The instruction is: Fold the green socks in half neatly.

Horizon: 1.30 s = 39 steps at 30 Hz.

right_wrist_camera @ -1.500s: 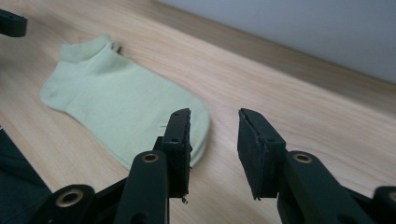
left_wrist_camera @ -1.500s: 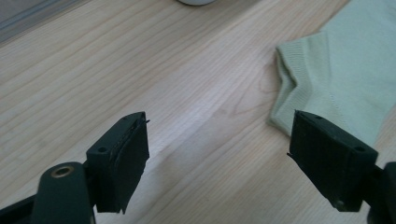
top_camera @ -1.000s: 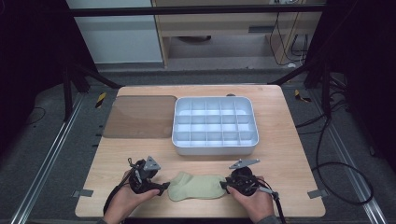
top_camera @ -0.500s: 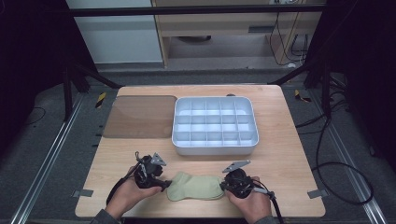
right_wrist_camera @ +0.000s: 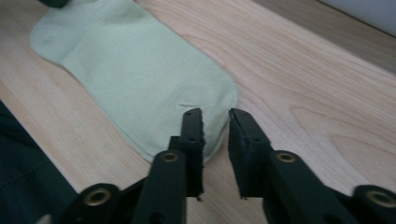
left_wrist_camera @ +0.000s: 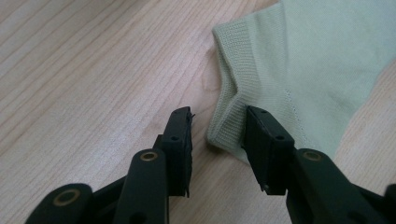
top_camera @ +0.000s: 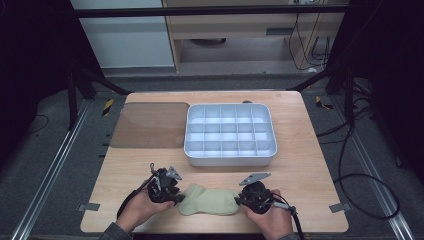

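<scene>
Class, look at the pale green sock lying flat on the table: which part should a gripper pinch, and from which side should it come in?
Probably the ribbed cuff of the sock. It is the thicker, folded edge, slightly raised off the table, so jaws can straddle it. Come in low from the sock's left end, where the left gripper already stands at the cuff's edge.

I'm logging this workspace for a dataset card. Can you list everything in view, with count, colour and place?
sock: one, pale green, flat on the table's near edge between the two grippers
divided tray: one, white, many compartments, centre of table
mat: one, brown, left of the tray
table: one, light wood
left gripper: one, black, jaws apart and just closing around the sock's ribbed cuff
right gripper: one, black, jaws slightly apart at the sock's toe end
hands: two, at the near edge, one holding each gripper
</scene>
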{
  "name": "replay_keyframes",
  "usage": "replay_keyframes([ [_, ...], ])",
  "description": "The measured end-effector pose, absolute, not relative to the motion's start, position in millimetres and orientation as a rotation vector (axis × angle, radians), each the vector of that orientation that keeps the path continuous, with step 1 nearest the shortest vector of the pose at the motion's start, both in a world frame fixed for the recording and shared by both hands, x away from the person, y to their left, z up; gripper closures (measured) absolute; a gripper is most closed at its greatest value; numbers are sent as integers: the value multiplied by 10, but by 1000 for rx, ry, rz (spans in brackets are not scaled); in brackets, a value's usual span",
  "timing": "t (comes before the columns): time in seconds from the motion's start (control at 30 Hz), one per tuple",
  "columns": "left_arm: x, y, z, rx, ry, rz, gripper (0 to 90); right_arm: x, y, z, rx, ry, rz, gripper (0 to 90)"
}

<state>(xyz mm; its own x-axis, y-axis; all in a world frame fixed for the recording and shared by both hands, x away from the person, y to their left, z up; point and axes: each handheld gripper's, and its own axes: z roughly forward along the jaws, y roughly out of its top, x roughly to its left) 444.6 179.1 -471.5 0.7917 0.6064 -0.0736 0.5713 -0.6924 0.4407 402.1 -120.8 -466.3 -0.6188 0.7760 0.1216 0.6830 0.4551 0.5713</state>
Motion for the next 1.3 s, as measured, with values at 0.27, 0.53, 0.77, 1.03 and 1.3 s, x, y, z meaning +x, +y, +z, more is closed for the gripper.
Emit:
replay_keyframes([
  [0.27,4452,1747,-4722,2553,870,98,663,4058,-1177,-4728,1327,2561,854,641],
  [0.53,4453,1720,-4720,2564,849,79,739,4074,-1107,-4778,1326,2595,843,742],
  [0.77,4451,1720,-4718,2565,839,62,794,4067,-1088,-4768,1292,2615,849,841],
  [1.03,4457,1733,-4701,2563,834,57,804,4052,-1093,-4761,1284,2624,841,862],
  [1.3,4462,1738,-4637,2570,813,67,806,4046,-1097,-4741,1264,2616,859,862],
])
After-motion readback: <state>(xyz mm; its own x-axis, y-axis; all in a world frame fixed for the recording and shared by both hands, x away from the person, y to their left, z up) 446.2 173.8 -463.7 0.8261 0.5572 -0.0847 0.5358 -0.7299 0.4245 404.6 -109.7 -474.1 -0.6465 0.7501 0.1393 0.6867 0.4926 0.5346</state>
